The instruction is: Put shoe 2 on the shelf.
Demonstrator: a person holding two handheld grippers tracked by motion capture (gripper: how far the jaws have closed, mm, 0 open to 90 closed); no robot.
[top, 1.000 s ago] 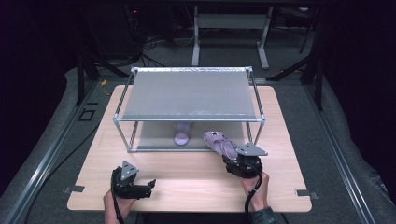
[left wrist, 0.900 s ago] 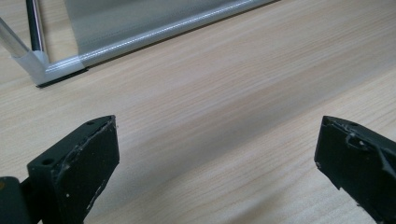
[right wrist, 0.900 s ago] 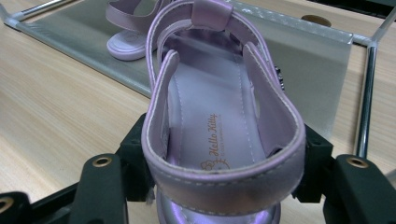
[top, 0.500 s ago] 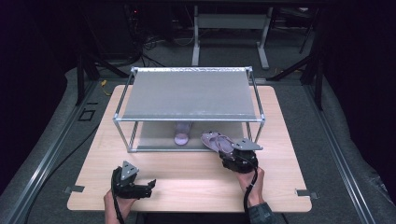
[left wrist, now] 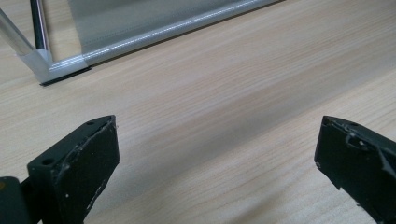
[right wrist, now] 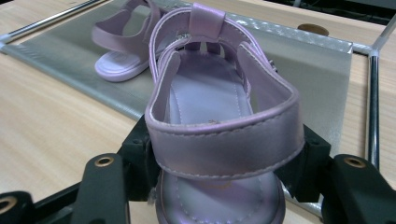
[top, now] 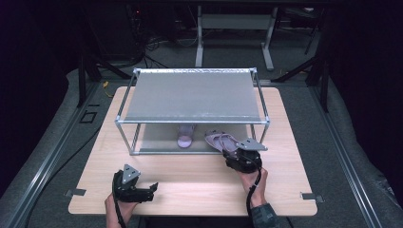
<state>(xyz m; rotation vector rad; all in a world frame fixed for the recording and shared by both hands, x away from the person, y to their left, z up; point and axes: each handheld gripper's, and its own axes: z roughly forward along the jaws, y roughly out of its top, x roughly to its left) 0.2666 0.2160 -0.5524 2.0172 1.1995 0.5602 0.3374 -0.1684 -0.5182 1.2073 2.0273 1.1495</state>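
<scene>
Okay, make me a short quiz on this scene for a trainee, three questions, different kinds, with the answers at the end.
1. True or false: the left gripper is shut on a sandal.
2. Multiple choice: where does the far sandal lie? A) on top of the rack; B) on the rack's lower shelf; C) on the bare table in front of the rack.
3. Short answer: which part of the near sandal sits between the jaws of the right gripper?

Key
1. False: its jaws stand wide apart over bare table.
2. B.
3. The heel end, with the heel strap nearest the camera in the right gripper view.
</scene>
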